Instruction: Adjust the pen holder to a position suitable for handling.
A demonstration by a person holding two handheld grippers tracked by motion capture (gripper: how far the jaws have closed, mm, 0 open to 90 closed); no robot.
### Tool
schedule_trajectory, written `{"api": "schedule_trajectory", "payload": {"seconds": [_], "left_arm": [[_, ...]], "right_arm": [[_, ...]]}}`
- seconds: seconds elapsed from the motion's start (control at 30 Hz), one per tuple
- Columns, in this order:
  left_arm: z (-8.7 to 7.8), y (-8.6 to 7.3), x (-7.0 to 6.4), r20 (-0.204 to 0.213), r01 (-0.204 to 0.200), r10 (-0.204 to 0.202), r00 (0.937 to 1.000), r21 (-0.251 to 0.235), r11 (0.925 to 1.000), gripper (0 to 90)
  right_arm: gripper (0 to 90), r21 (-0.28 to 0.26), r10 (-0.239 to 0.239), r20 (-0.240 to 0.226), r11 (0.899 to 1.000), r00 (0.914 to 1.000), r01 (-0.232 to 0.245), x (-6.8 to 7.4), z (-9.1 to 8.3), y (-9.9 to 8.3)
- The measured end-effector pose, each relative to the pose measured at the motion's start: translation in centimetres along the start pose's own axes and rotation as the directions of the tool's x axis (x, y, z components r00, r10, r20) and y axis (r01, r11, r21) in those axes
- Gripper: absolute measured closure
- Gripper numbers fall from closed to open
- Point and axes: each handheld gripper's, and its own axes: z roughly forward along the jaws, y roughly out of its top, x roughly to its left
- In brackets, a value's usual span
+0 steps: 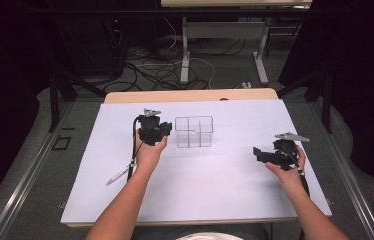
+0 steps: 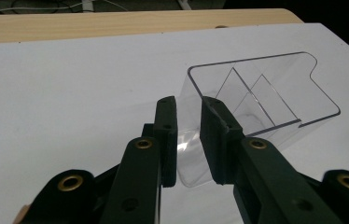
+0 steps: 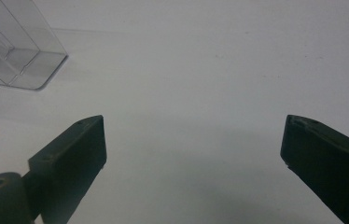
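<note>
Gripping the near wall of a clear plastic organizer (image 2: 256, 98), the left gripper (image 2: 189, 135) has its two black jaws closed to a narrow gap with the transparent wall pinched between them, as the left gripper view shows. The organizer is a small open box with inner dividers that split it into several compartments, all of which appear empty. In the high view it stands (image 1: 194, 131) upright on the white table cover (image 1: 225, 200), toward the far middle of the sheet, with the left gripper (image 1: 167, 130) touching its left side and the person's left hand (image 1: 150, 152) behind the tool. The right gripper (image 1: 258, 152) lies well apart, near the right edge of the sheet, pointing toward the middle; in the right gripper view its jaws stand spread wide over bare white surface (image 3: 200, 70), holding nothing, and a corner of the organizer (image 3: 18, 56) appears at upper left. A thin pen-like item (image 1: 117, 175) rests on the sheet beside the left forearm. Judged from these positions, the grasp on the organizer is made, but any lifting, shifting or filling of it is not yet done; the right gripper has no part in the work so far.
</note>
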Motion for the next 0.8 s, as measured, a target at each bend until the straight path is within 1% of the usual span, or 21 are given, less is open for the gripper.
{"api": "schedule_trajectory", "payload": {"seconds": [0.07,0.17,0.2,0.23,0.27,0.33,0.43,0.5,0.57,0.6,0.63,0.7,0.73,0.77,0.8], "left_arm": [[-0.3,0.0,0.1,0.001,0.005,-0.005,1.0000,-0.002,1.0000,73.8],[-0.7,-0.1,0.4,0.006,0.001,-0.001,1.0000,0.000,1.0000,72.6],[-0.9,-0.2,0.5,0.008,0.009,-0.009,0.9999,-0.005,0.9999,72.1],[-1.1,-0.2,0.6,0.012,0.004,-0.004,0.9999,0.003,1.0000,70.5],[-1.2,-0.3,0.6,0.012,0.005,-0.005,0.9999,-0.003,1.0000,69.8],[-1.5,-0.3,0.9,0.019,0.003,-0.003,0.9998,0.005,1.0000,69.1],[-1.9,-0.4,1.1,0.022,0.007,-0.006,0.9997,-0.005,1.0000,67.3],[-2.3,-0.5,1.4,0.031,0.004,-0.004,0.9995,0.005,1.0000,65.1],[-2.5,-0.5,1.6,0.038,0.009,-0.009,0.9993,0.001,1.0000,63.0],[-2.7,-0.6,1.8,0.038,0.005,-0.005,0.9992,0.001,1.0000,60.8],[-2.9,-0.6,1.9,0.041,0.006,-0.006,0.9992,-0.001,1.0000,60.8],[-3.2,-0.8,2.1,0.045,0.004,-0.004,0.9990,-0.002,1.0000,57.8],[-3.3,-0.9,2.2,0.055,0.016,-0.016,0.9984,-0.002,0.9999,55.3],[-3.4,-0.9,2.3,0.055,0.012,-0.012,0.9984,0.002,0.9999,55.3],[-3.5,-1.0,2.4,0.056,0.011,-0.011,0.9984,0.005,0.9999,53.2]], "right_arm": [[6.6,0.001,0.001,0.001,1.000,1.0000,-0.001,0.0,0.0,0.0],[6.6,0.001,0.001,0.000,1.000,1.0000,-0.001,0.0,0.0,0.0],[6.6,0.001,0.001,0.000,1.000,1.0000,-0.001,0.0,0.0,0.0],[6.7,0.001,0.001,0.000,1.000,1.0000,-0.001,0.0,0.0,0.0],[6.7,0.001,0.002,0.000,1.000,1.0000,-0.002,0.0,0.0,0.0],[6.7,0.001,0.001,-0.002,1.000,1.0000,-0.001,0.0,0.0,0.0],[6.7,0.002,0.002,0.000,1.000,1.0000,-0.002,0.0,0.0,0.0],[6.7,0.003,0.002,0.000,1.000,1.0000,-0.002,0.0,0.0,-0.1],[6.7,0.004,0.003,-0.001,1.000,1.0000,-0.003,0.0,0.0,-0.1],[6.7,0.005,0.004,-0.001,1.000,1.0000,-0.004,0.0,0.0,-0.1],[6.7,0.005,0.004,-0.001,1.000,1.0000,-0.004,0.0,0.0,-0.1],[6.7,0.006,0.002,0.000,1.000,1.0000,-0.002,0.0,0.1,-0.1],[6.8,0.007,0.000,-0.001,1.000,1.0000,0.000,0.0,0.1,-0.1],[6.8,0.007,0.000,-0.001,1.000,1.0000,0.000,0.0,0.1,-0.1],[6.7,0.008,0.002,0.001,1.000,1.0000,-0.002,0.0,0.1,-0.1]]}}
